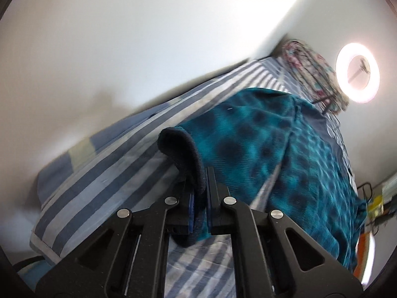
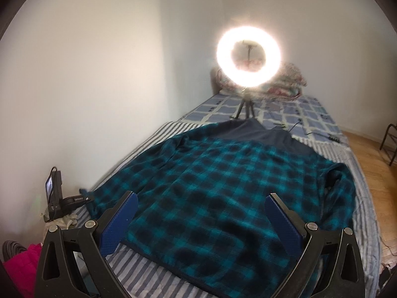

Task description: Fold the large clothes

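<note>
Presently: teal-and-navy plaid fleece jacket (image 2: 223,186) spread flat on the striped sheet of the bed (image 2: 153,270), collar toward the ring light (image 2: 248,55), hem toward the cameras. Left tongs (image 1: 199,193) pressed together on the dark cuff (image 1: 183,154) of one sleeve, the cuff standing up curled above the pads. Right tongs (image 2: 201,223) spread wide, nothing between them, poised just over the hem.

Risks, as judged:

- Grip shallow. Only the cuff's thick edge caught; a brisk pull across the body likely to strip it from the pads and drop the sleeve short of the fold line.
- Fleece heavy and clingy. Dragging the sleeve low over the nap apt to bunch the body and pull the sheet with it; a lift clear of the fabric called for.
- Right side not anchored. With the body free, any sideways tug from the left liable to slide the whole garment toward the wall.
- Tripod (image 2: 245,109) and loose cable (image 2: 297,126) close behind the collar. A garment pushed up the bed could snag either one.
- Left view tilted and blurred; far sleeve's lie hard to confirm there.
- Phone on a clamp (image 2: 55,193) close beside the bed; a wide swing could strike it.
</note>
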### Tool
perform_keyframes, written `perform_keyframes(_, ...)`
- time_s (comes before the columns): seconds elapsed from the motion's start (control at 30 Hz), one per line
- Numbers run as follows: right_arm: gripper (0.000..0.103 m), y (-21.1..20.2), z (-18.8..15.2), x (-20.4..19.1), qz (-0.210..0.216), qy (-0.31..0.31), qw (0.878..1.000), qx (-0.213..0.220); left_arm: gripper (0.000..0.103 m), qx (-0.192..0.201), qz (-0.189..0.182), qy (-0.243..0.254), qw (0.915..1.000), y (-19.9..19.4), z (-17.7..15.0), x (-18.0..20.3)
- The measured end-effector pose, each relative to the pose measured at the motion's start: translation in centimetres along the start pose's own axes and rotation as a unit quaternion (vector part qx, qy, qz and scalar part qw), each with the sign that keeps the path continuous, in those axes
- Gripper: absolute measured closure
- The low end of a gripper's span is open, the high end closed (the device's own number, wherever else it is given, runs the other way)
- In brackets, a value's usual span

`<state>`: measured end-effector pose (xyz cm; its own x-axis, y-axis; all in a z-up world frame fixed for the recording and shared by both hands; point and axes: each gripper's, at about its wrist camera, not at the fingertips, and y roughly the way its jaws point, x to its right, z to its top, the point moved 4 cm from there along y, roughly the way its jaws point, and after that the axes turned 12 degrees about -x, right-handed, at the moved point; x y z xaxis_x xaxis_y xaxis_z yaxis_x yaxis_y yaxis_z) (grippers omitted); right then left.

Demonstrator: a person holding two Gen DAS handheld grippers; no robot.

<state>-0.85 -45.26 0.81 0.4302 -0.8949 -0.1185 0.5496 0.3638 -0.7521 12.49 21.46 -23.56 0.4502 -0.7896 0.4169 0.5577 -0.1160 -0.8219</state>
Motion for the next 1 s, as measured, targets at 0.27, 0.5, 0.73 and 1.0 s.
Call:
perform_keyframes(0.27, 0.0, 4.1, 2.1, -1.7, -0.001, -0.068, 0.997, -0.042, 0.099, 0.024, -0.027, 0.032, 0.9988, -2.6, -0.2, 2.7)
perform_keyframes(0.5, 0.011, 11.8, 7.3, -1.0, 0.067, -0.029, 0.989, -0.127, 0.099, 0.055, -0.035, 0.105, 0.9923, -4.8, -1.4, 7.1)
perform_keyframes(0.73, 0.012, 18.2, 12.2, -3.2, 0.112, 0.002, 0.98, -0.163, 0.099, 0.064, -0.068, 0.143, 0.9852, -6.1, -2.7, 10.4)
perform_keyframes(1.0, 0.032, 26.5, 15.8, -7.2, 0.168, 0.033, 0.959, -0.226, 0.099, 0.06, -0.094, 0.209, 0.9714, -6.4, -5.2, 13.7)
